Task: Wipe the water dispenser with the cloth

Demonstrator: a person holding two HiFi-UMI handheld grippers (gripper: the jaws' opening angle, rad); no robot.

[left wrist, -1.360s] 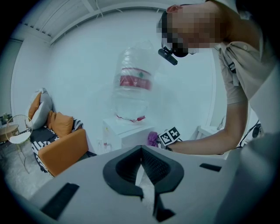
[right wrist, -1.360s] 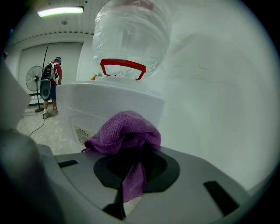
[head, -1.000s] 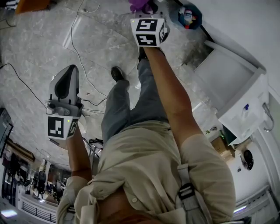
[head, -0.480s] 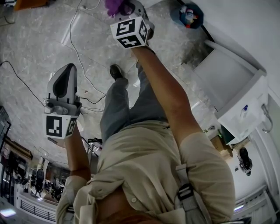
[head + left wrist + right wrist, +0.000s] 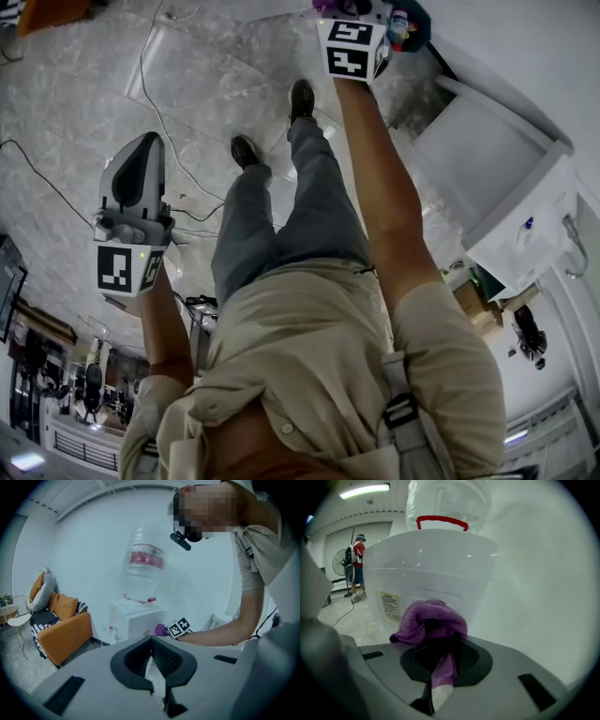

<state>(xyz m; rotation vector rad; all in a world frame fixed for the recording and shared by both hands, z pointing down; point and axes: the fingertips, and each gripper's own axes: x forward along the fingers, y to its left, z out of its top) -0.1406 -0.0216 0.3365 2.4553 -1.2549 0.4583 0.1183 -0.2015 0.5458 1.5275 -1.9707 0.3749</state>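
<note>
My right gripper [image 5: 442, 638] is shut on a bunched purple cloth [image 5: 430, 618], held close to the white body of the water dispenser [image 5: 433, 566]. Its clear bottle [image 5: 447, 498] with a red ring stands on top. In the left gripper view the dispenser [image 5: 136, 618] stands across the room with the cloth [image 5: 160, 630] beside its front. In the head view the right gripper [image 5: 349, 14] reaches far forward at the top edge. My left gripper [image 5: 145, 142] hangs back at the left, its jaws together and holding nothing [image 5: 151, 639].
An orange sofa [image 5: 61, 630] with cushions stands left of the dispenser. A white cabinet [image 5: 502, 197] sits at the right, and a blue bin [image 5: 412, 28] lies near my right gripper. Cables [image 5: 178, 141] run across the marble floor. A person in red [image 5: 357, 557] stands by a fan.
My right gripper with the cloth swung left, then came back right and farther forward, up to the dispenser. One foot has stepped forward. The left gripper has barely moved.
</note>
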